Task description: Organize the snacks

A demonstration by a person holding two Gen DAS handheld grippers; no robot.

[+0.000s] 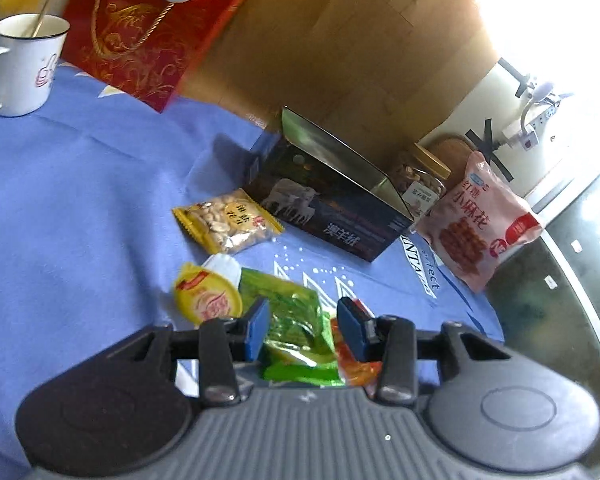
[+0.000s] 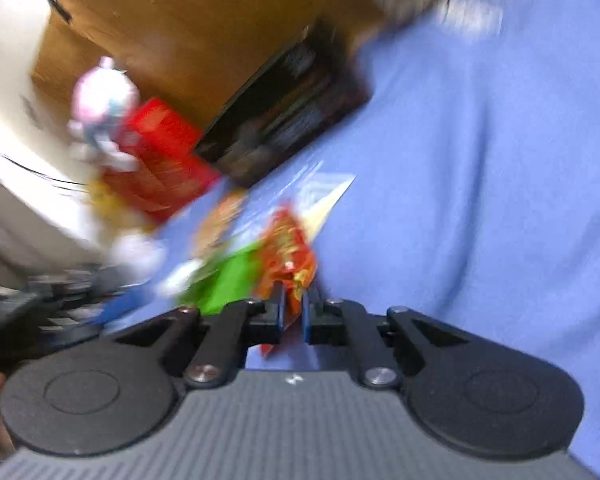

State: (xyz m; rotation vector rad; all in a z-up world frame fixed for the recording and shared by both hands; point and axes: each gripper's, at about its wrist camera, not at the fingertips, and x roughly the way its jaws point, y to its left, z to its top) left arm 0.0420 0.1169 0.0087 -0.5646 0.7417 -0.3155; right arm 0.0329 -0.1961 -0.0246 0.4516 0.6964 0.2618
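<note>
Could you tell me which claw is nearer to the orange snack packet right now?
Right. The right claw is shut on the orange snack packet; the left claw is open, straddling the green packet beside it.

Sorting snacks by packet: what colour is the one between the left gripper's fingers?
Bright green packet, clearest in the left wrist view.

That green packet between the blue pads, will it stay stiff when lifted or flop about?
The green packet looks like thin crinkled film, so it will probably flop and bend. Its glossy surface may slip between the left hand-held gripper pads. It seems light, likely sliding on the blue cloth if nudged.
</note>
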